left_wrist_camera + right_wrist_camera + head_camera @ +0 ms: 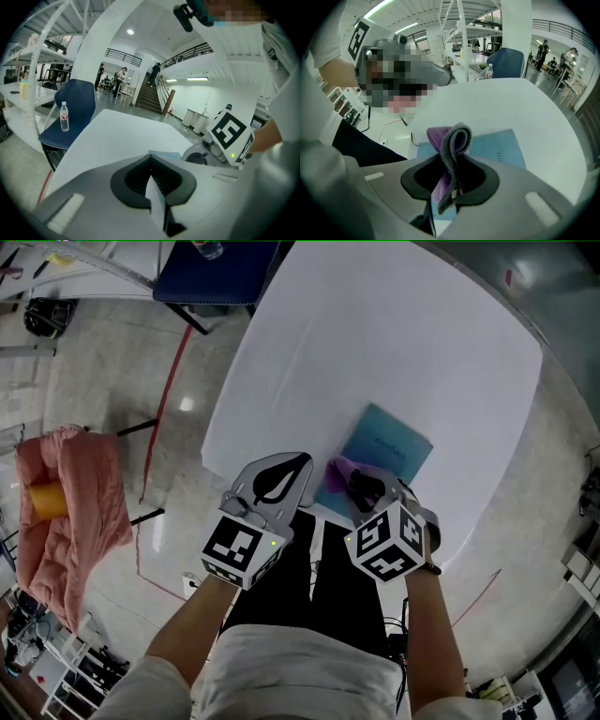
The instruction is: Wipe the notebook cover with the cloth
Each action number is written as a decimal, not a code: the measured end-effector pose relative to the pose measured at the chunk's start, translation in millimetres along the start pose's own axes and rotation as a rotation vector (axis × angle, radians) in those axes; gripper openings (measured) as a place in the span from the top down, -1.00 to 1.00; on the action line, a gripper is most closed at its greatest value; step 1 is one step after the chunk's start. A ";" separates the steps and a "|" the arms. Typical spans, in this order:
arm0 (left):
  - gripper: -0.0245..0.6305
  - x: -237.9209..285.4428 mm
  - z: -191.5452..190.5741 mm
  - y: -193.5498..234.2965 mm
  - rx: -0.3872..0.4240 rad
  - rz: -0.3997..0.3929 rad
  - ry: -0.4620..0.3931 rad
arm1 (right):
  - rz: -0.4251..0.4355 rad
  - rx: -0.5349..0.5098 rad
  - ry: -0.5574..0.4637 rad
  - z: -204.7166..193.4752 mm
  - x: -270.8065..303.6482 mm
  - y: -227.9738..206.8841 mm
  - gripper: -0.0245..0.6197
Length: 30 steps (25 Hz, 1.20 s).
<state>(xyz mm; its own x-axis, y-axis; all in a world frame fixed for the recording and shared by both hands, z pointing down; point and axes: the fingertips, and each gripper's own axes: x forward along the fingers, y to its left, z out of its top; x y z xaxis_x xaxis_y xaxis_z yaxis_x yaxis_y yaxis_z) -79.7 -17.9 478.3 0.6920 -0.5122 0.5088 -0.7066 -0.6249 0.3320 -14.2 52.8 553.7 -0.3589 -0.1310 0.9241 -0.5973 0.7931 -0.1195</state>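
Right gripper (451,190) has its jaws clamped on the purple cloth (451,145), which is folded over and poking up out of the pinch; it's over the near end of the blue notebook (392,448); notebook lies flat on the white table (375,324), close to the front edge; can't tell if cloth touches cover. Left gripper (279,482) has jaws together on nothing, just beside the notebook. My guess: cloth's in hand, but the wiping itself is all left to do.
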 end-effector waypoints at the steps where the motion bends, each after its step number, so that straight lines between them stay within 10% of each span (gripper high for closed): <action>1: 0.93 -1.1 -0.8 -0.7 0.001 0.000 0.000 | 0.003 -0.001 0.000 -0.3 0.4 3.2 0.58; 30: 0.92 -18.4 -7.7 -13.7 0.010 0.003 -0.001 | 0.089 0.007 -0.017 -6.1 4.9 62.8 0.58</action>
<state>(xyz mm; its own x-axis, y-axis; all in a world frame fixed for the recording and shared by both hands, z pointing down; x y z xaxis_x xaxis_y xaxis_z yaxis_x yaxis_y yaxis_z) -83.8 4.6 470.5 0.6903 -0.5146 0.5086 -0.7068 -0.6297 0.3223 -49.2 105.6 552.9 -0.4225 -0.0702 0.9036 -0.5673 0.7980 -0.2033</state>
